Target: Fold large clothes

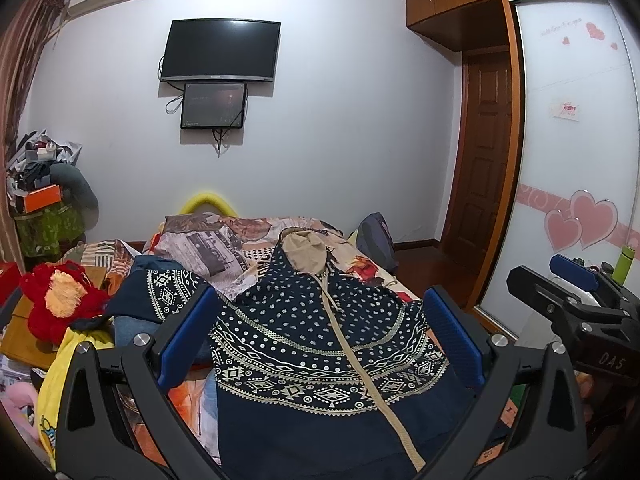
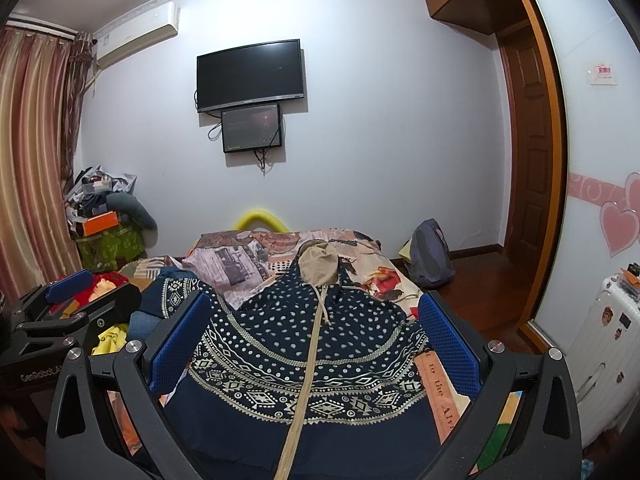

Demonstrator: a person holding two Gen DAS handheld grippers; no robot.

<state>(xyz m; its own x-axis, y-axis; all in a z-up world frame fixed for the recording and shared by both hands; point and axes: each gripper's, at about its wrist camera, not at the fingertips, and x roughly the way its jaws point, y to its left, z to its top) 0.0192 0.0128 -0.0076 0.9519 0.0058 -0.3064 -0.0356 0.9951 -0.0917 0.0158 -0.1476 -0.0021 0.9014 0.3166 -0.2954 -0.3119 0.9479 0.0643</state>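
The hooded jacket (image 1: 320, 340) lies front-up on the bed (image 1: 372, 268), hood far, zip central. The left gripper (image 1: 320, 336) and right gripper (image 2: 316, 344) hover above it, both spread and holding nothing. Judgement: grip the left sleeve (image 1: 168, 292) at its edge; fold inward along the zip line, keeping the cloth flat.

Both wrist views sit low and close over the bed (image 1: 372, 268), facing the television (image 2: 249, 75) wall; both share it.
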